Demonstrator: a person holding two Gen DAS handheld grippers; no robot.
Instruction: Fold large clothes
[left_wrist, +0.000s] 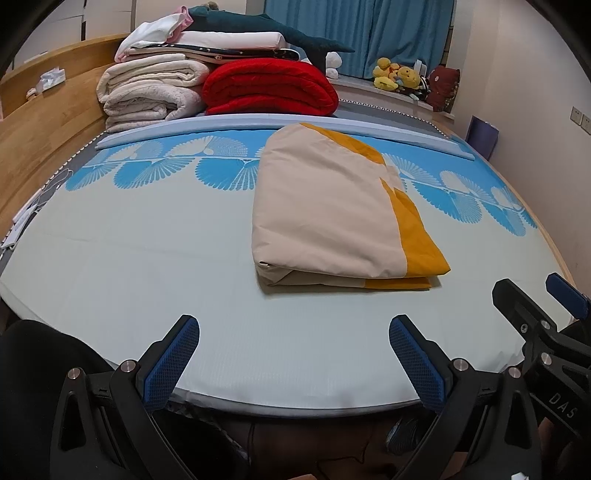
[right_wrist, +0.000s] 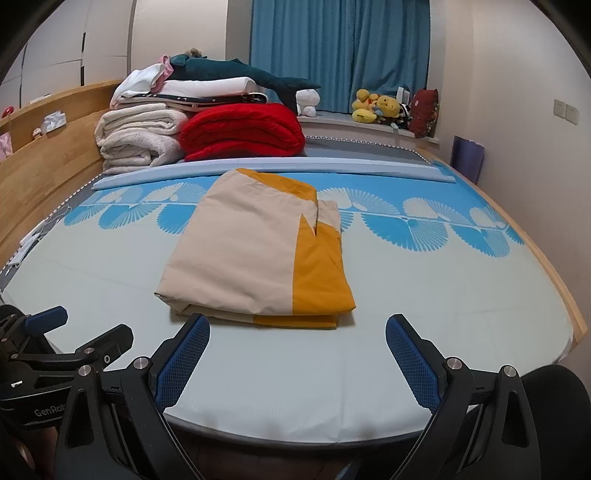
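Leftmost in both views runs the wooden headboard (left_wrist: 44, 122), and only the right wrist view catches a small red thing (right_wrist: 7, 110) on its ledge. Next come the rolled cream blanket (left_wrist: 147, 92) and the red blanket (left_wrist: 269, 86), stacked at the far end of the bed (left_wrist: 129, 266), with a dark green plush shark (left_wrist: 258, 24) lying on top of the pile. Further right, a blue curtain (right_wrist: 340, 48) hangs behind yellow plush toys (right_wrist: 375, 105) on the sill.

The folded cloth (left_wrist: 325, 210), beige with an orange band along its right side, lies flat on the pale sheet, right of centre in the left view and near the middle in the right view (right_wrist: 255, 258).

The left gripper (left_wrist: 293, 334) hovers over the near edge of the bed, its blue fingers (left_wrist: 171, 363) spread wide and touching nothing. The right gripper (right_wrist: 297, 330) is likewise spread wide and empty, its left pad close to the cloth's near edge; whether they touch cannot be told.

Each view shows the other tool at its side: "DAS" reads on the right one in the left view (left_wrist: 563, 406), and "GenRob", cut off, on the left one in the right view (right_wrist: 50, 410).
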